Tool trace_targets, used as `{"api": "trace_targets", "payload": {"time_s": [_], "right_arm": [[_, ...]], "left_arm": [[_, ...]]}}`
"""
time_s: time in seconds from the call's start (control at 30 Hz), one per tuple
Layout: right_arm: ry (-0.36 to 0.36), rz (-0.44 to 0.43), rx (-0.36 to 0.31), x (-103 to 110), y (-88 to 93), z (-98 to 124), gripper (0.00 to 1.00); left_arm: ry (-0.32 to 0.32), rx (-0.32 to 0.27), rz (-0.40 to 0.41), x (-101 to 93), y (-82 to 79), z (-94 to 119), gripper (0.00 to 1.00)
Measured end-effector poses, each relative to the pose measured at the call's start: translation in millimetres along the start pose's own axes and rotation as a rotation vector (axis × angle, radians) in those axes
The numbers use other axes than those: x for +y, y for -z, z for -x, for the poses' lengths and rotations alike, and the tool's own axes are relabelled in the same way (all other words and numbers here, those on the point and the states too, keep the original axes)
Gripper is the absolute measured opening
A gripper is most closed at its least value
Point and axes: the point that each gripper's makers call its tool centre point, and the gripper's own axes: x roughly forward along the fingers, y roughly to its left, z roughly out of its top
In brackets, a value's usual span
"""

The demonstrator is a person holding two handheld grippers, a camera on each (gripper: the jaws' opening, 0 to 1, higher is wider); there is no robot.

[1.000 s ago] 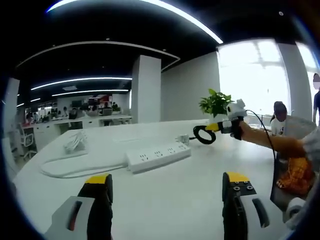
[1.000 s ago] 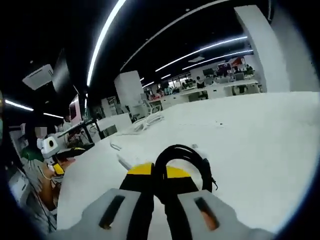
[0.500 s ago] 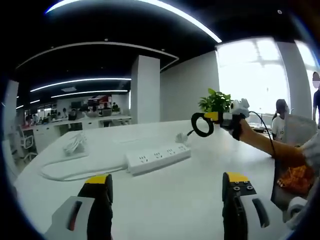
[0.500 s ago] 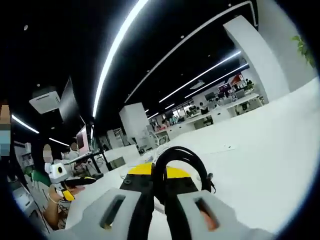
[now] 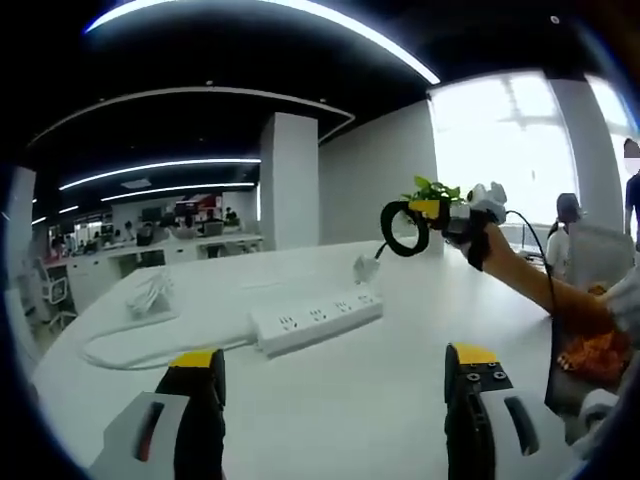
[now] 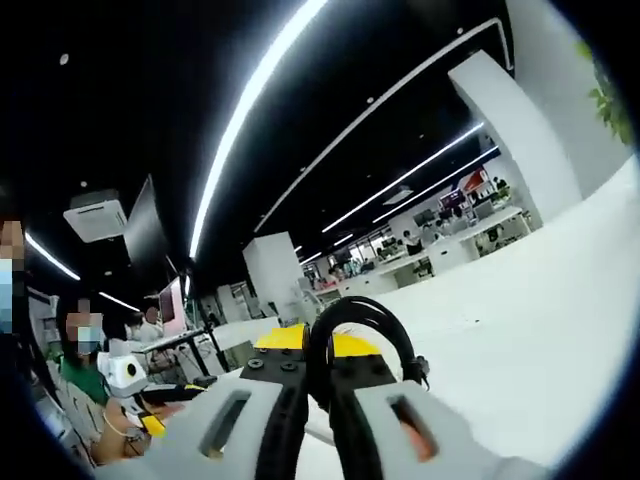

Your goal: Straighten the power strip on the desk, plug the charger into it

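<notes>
A white power strip (image 5: 315,318) lies slanted on the white desk (image 5: 360,410), its white cord (image 5: 130,350) looping off to the left. My left gripper (image 5: 335,360) hovers low in front of it, open with nothing between its jaws. My right gripper (image 5: 440,212) is raised at the right, shut on a black coiled cable (image 5: 400,228). The white charger (image 5: 367,266) dangles from that coil just behind the strip's right end. In the right gripper view, my right gripper (image 6: 318,352) pinches the black cable loop (image 6: 360,318) between closed jaws, tilted up towards the ceiling.
A bundle of white cable (image 5: 150,290) lies at the desk's left. A green plant (image 5: 432,190) stands at the back right. A person (image 5: 568,215) sits beyond the right edge, near an orange item (image 5: 590,355). The other gripper's white body (image 6: 128,375) shows low on the left.
My right gripper has risen with the black coil, lifting the charger off the desk behind the strip. Its view has tilted upward. The left gripper and power strip have stayed put.
</notes>
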Motion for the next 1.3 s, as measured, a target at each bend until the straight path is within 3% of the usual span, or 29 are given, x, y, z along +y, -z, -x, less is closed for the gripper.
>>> {"api": "trace_targets", "payload": {"time_s": [0.13,0.4,0.63,0.73,0.87,1.13,1.3], "right_arm": [[0.013,-0.024,-0.028,9,-13.5,-4,0.03],[-0.01,-0.038,-0.044,17,-21.7,-10,0.03],[-0.018,-0.034,-0.026,33,-20.8,-12,0.03],[-0.041,-0.02,-0.021,38,-18.5,-13,0.03],[-0.072,-0.039,-0.016,42,-17.0,-17,0.03],[-0.127,-0.06,0.009,48,-20.9,-28,0.03],[-0.141,-0.061,0.014,47,-21.8,-32,0.03]], "left_arm": [[-0.006,-0.014,-0.018,2.8,-6.9,-5,0.92],[0.014,-0.054,-0.013,1.3,-21.0,-10,0.93],[0.04,-0.063,-0.009,3.6,-22.6,-14,0.93],[0.046,-0.046,-0.044,1.5,-24.9,-15,0.93],[0.042,-0.076,-0.067,-4.4,-36.8,-18,0.93],[0.046,-0.109,-0.081,-9.3,-51.1,-39,0.93],[0.062,-0.129,-0.042,-7.3,-62.2,-57,0.93]]}}
